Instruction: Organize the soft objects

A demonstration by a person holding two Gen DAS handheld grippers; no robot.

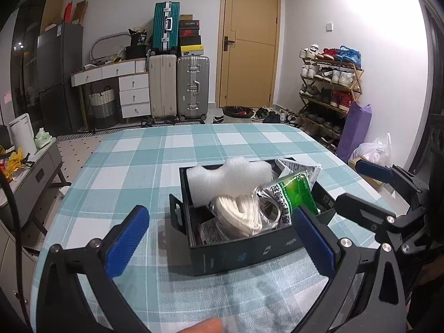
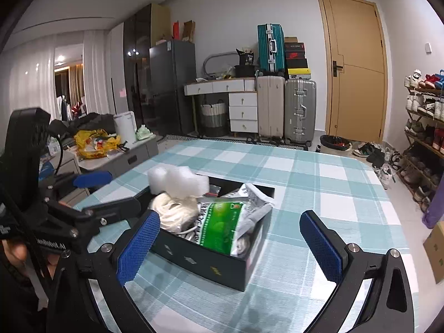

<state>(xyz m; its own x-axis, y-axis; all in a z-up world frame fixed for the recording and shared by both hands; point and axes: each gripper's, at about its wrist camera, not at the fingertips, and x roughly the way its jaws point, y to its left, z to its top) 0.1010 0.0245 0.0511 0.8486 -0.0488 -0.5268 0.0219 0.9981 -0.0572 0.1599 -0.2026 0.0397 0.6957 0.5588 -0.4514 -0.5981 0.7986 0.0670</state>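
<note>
Already gathered in the dark box (image 1: 244, 252): a white foam piece (image 1: 230, 179) at the far end, a coil of white cord in clear wrap (image 1: 238, 216) in the middle, a green sachet (image 1: 294, 194) leaning up on the right side, and grey-white packets (image 1: 298, 168) behind it. Sits near the middle of the worktop (image 1: 133, 161), on the teal checked cloth, with one dark flap (image 1: 177, 212) standing out at the left end. Seems close to finished, since nothing soft lies loose on the cloth in either view. Left tool (image 1: 222, 241) wide and holding nothing, its blue pads on both sides of the near wall but not touching it. Right tool (image 2: 230, 247) also wide and empty, seen from its own camera with the box corner between the pads, apart from both. Best now to check that nothing hangs over the rim: from the right view the green sachet (image 2: 222, 226) stands higher than the wall and the foam piece (image 2: 177, 180) pokes above the far edge. Better to press these down gently with one pad, flat and slow, and to keep the other tool against the box wall so that the box does not slide on the cloth. Should avoid pinching the thin wrap of the cord, which probably tears or slips easily. Cannot tell whether a lid belongs to this box.
</note>
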